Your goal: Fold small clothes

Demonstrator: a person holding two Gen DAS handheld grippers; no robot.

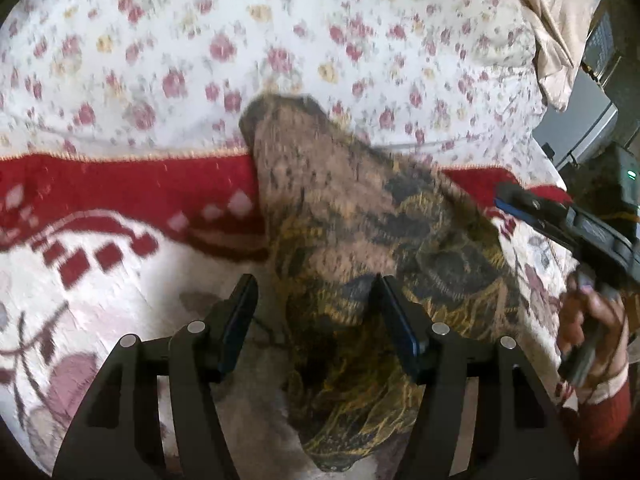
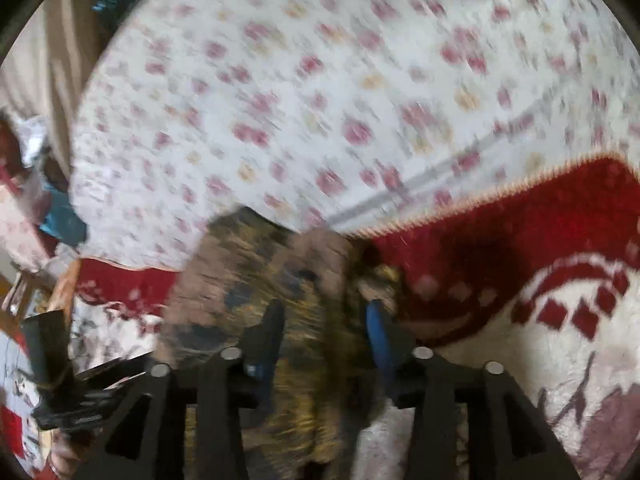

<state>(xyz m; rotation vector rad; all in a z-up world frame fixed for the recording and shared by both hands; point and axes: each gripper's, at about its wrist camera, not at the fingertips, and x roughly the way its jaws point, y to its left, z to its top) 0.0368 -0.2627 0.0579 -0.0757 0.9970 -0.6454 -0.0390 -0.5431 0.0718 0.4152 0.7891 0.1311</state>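
Observation:
A small brown garment (image 1: 360,216) with a yellow and dark pattern lies crumpled on the bed, stretching away over a red and white blanket (image 1: 120,200). My left gripper (image 1: 316,284) is open just above its near part, its jaws wide apart and empty. The right gripper (image 1: 560,216) shows at the right edge of the left wrist view, held by a hand (image 1: 592,320). In the blurred right wrist view my right gripper (image 2: 324,312) is open over the same garment (image 2: 280,280), a finger on each side of a fold.
A white sheet with red flowers (image 1: 280,40) covers the far bed. A beige cloth (image 1: 556,32) hangs at the far right, with grey equipment (image 1: 588,128) beyond the bed edge. The left gripper (image 2: 64,380) shows at the left of the right wrist view.

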